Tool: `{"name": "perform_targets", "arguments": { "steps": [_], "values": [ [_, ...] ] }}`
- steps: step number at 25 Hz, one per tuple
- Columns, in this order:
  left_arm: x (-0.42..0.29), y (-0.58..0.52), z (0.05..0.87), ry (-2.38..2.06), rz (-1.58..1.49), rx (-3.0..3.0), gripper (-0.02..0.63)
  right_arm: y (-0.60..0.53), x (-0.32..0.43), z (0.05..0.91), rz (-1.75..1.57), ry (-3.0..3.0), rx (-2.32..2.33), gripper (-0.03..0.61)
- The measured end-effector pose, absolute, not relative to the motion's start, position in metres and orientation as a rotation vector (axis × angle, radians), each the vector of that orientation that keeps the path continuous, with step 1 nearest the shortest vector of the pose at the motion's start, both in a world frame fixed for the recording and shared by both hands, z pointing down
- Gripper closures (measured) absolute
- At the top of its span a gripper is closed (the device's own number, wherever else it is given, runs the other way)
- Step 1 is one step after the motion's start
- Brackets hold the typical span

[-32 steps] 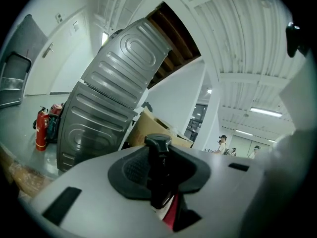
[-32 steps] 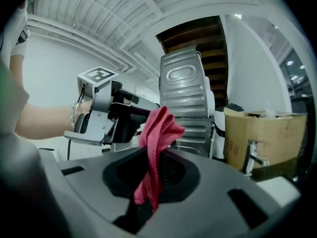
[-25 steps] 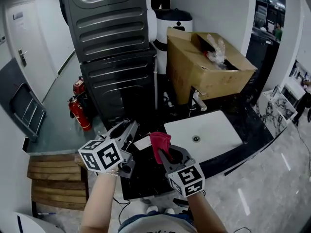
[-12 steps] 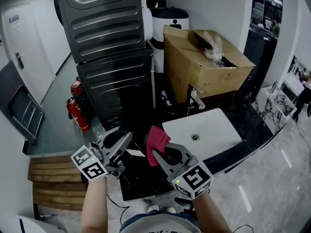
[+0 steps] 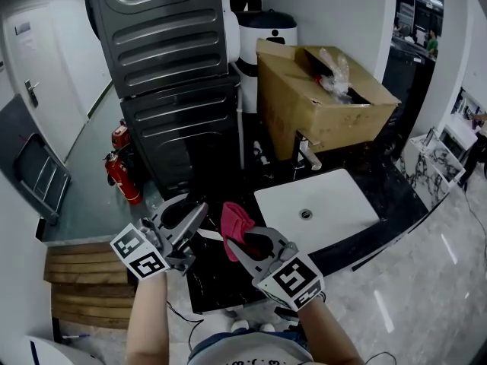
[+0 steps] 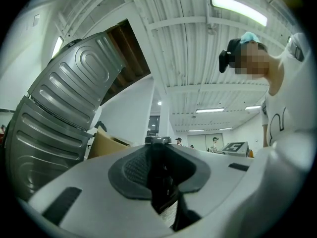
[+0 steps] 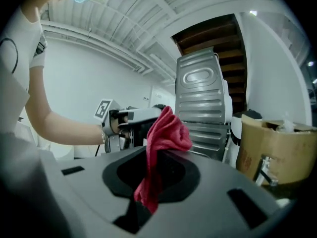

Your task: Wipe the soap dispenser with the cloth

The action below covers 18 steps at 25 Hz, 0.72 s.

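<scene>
My left gripper (image 5: 194, 217) is shut on a dark soap dispenser (image 6: 159, 182), which stands between the pads with its cap up and a pale label low down. In the head view the bottle is hard to pick out against the black counter. My right gripper (image 5: 234, 243) is shut on a red cloth (image 5: 234, 223), which sticks up out of the jaws in a bunch (image 7: 166, 133). The cloth hangs just right of the left gripper's tips, close to the bottle; I cannot tell whether it touches. The right gripper view shows the left gripper (image 7: 136, 118) right behind the cloth.
A white sink basin (image 5: 316, 211) with a faucet (image 5: 308, 154) is set in the black counter (image 5: 221, 280) to the right. Behind it sit a cardboard box (image 5: 319, 97) and a grey washing machine (image 5: 171, 74). Fire extinguishers (image 5: 122, 177) stand at the left.
My right gripper has carried the red cloth left, closer to the left gripper. The left gripper has rolled, so its marker cube now sits lower and to the left.
</scene>
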State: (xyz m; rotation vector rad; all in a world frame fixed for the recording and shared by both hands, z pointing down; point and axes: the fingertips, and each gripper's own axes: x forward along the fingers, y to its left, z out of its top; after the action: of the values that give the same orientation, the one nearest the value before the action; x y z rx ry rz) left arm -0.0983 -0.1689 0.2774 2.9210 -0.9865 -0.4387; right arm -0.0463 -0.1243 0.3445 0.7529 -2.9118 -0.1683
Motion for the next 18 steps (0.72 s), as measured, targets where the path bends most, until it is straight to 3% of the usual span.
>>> {"name": "perform_targets", "arguments": {
  "steps": [9,18],
  "values": [
    [-0.097,-0.170,0.281,-0.961,-0.461,2.919,0.522,-0.136,-0.031,0.390,-0.057,-2.758,0.782,0.523],
    [-0.089,-0.148,0.289,-0.723,-0.425,2.971,0.522,-0.138,-0.026,0.328,-0.050,-2.980,0.824,0.523]
  ]
}}
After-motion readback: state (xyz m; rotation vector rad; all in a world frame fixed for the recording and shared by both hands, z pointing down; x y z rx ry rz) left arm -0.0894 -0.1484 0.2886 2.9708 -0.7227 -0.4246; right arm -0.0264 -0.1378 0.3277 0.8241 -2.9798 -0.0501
